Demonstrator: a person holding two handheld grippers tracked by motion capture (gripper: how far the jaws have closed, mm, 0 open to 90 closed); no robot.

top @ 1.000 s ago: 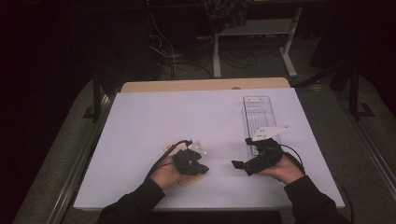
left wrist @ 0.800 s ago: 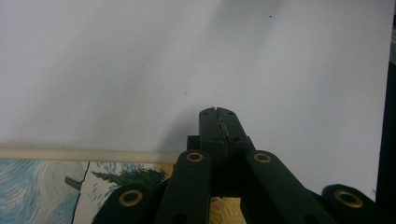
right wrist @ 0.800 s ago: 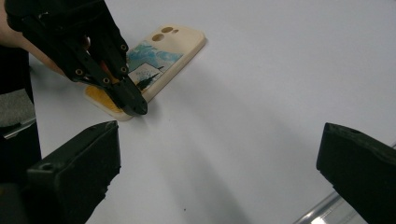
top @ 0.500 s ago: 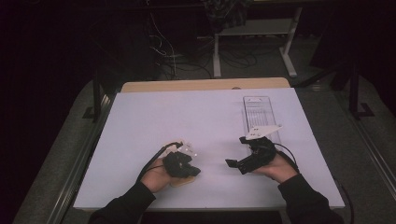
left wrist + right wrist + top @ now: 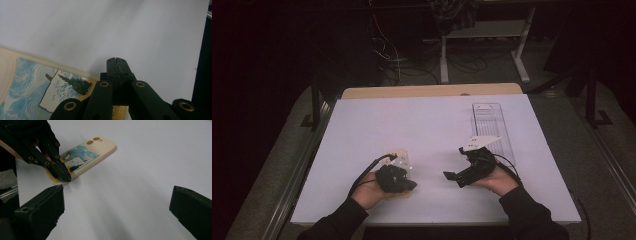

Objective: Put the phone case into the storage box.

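So, phone case [image 5: 86, 157] just beside closed left gripper [image 5: 62, 176], long axis pointing away; wide-open right gripper [image 5: 452, 177] farther.

High view: fixed above, facing forward and down over the whole bench [image 5: 432, 125]. Both gripper views sit low and close to its surface; all three share the phone case [image 5: 86, 157].

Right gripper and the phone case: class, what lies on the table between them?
Nothing: in the right gripper view, bare white table stretches from the open right gripper to the phone case, where the shut left gripper rests.
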